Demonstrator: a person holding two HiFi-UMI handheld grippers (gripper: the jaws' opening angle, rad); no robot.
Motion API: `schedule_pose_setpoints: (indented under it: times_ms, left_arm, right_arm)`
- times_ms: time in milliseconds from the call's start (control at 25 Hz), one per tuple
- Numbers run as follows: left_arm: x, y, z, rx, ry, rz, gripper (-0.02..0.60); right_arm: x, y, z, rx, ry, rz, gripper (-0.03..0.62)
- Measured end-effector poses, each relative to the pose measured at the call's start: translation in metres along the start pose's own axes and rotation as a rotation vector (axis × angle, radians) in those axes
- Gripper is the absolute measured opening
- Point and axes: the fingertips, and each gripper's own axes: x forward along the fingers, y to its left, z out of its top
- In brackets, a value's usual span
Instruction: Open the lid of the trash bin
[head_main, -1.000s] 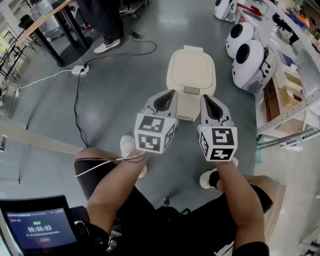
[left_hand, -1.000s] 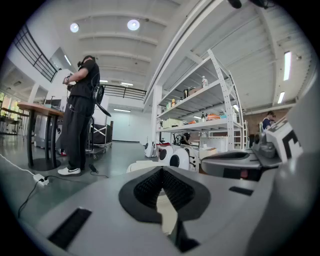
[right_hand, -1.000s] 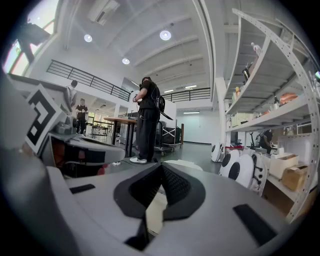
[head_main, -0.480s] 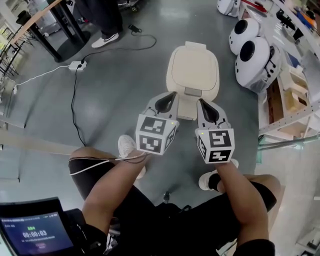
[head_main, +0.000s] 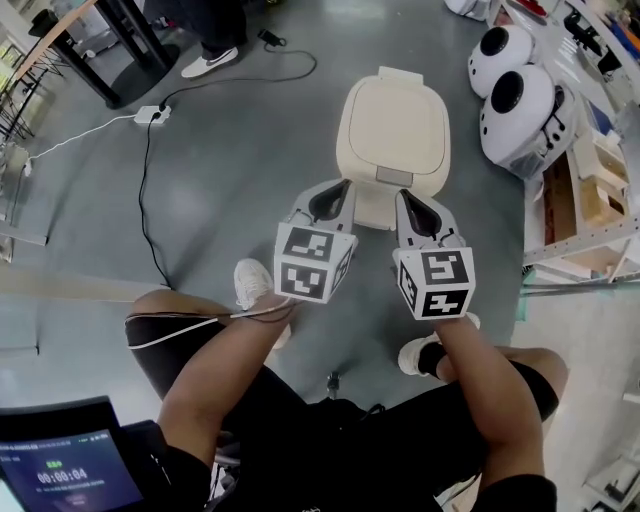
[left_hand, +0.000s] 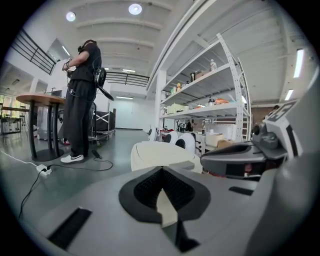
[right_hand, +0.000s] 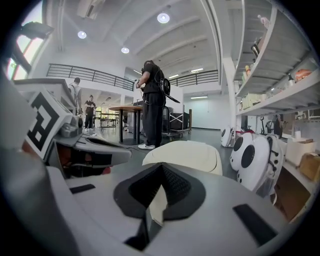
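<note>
A cream trash bin (head_main: 395, 125) stands on the grey floor with its lid down flat and a grey latch (head_main: 393, 177) at its near edge. My left gripper (head_main: 331, 193) and right gripper (head_main: 417, 205) are held side by side above the bin's near end, both shut with nothing between the pads. In the left gripper view the bin (left_hand: 157, 152) lies just beyond my left gripper (left_hand: 161, 172). In the right gripper view the lid (right_hand: 186, 151) fills the space past my right gripper (right_hand: 161, 168).
Two white rounded shells (head_main: 522, 100) and a shelving rack (head_main: 590, 195) stand right of the bin. A black cable with a power strip (head_main: 155, 113) runs on the floor at left. A round table base (head_main: 140, 62) and a standing person's shoe (head_main: 210, 62) lie further back.
The head view has shifted, so the bin and shells sit slightly further right in frame. Both grippers keep their side-by-side pose near the bin's front and stay shut.
</note>
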Motion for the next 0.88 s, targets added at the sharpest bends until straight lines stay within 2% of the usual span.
schedule_pose_setpoints:
  times_ms: [240,440,760,880]
  left_arm:
    - [0.005,0.000,-0.033,-0.016,0.073,-0.005,0.000]
    - [0.014,0.009,-0.062,0.017,0.113,0.000,0.000]
    - [0.027,0.029,-0.090,0.088,0.148,0.024,0.000]
    - [0.031,0.034,-0.098,0.047,0.164,0.028,0.000]
  right_arm:
    - [0.005,0.018,-0.041,0.013,0.103,0.037,0.003]
    - [0.023,0.034,-0.110,-0.043,0.233,0.089,0.003]
    - [0.070,0.036,-0.216,0.028,0.358,0.010,0.003]
    - [0.088,0.033,-0.242,0.074,0.386,-0.030,0.003]
